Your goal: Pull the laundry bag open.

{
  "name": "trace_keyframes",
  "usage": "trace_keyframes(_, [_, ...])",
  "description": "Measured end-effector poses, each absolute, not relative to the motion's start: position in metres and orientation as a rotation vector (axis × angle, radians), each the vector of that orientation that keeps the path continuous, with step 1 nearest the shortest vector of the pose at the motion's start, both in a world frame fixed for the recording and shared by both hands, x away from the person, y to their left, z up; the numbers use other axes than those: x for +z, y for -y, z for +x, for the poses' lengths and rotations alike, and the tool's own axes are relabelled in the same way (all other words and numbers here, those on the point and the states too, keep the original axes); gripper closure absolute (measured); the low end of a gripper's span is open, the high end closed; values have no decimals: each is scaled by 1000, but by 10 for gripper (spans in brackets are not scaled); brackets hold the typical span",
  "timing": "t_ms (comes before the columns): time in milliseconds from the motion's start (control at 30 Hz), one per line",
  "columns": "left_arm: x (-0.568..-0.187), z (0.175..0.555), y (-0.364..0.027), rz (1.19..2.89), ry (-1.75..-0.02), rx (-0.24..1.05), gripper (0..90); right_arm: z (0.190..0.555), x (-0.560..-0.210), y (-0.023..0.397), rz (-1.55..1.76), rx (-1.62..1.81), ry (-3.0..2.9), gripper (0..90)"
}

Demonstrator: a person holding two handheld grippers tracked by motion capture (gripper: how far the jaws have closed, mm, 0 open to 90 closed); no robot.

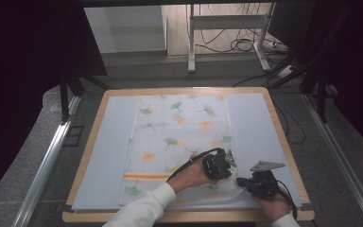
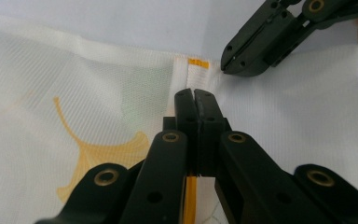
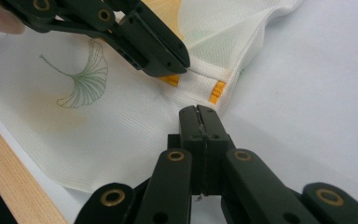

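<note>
— Why's the cloth [image 1: 177, 142] spread flat over that pale mat [image 1: 108, 151] on the bench [image 1: 87, 156]?

— So it can be folded, I'd say. Most of it lies out ahead of and to the left of the left claw [image 1: 230, 160]; only the near right corner is rucked up, and that's where both claws have gathered.

— Is the left claw holding anything?

— Its jaws are pressed together, tip to tip. In the left gripper view the left claw [image 2: 195, 94] sits right on the cloth [image 2: 74, 102], its tips just short of the hem with the orange stripe [image 2: 198, 62]. A sliver of fabric may be pinched between them, but I can't tell; it could just be pressing down to pin the fold.

— And the right one?

— Closed up too. From the right gripper view the right claw [image 3: 198, 112] stands just off the folded edge, over bare mat [image 3: 307, 93], the orange stripe [image 3: 217, 92] right ahead of its tips. Nothing in its jaws that I can see.

— So why so close together?

— My guess: one anchors the crease while the other waits at the edge to take the corner.
</note>
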State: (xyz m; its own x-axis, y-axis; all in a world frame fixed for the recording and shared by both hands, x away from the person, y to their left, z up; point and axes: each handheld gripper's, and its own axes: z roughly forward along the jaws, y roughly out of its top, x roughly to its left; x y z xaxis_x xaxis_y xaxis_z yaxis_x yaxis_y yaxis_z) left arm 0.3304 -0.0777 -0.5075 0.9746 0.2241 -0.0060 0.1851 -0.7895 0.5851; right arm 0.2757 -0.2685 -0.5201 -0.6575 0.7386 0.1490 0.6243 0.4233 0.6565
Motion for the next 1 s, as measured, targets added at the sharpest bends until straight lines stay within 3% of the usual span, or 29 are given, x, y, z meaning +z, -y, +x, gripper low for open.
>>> trace_keyframes(467, [-511,333,80,2497,-282,80,900,297,-516,265,1300,1084,-2417,900])
trace_keyframes(1000, [-512,331,81,2501,-281,103,900,295,-518,259,1329,1080,-2383,900])
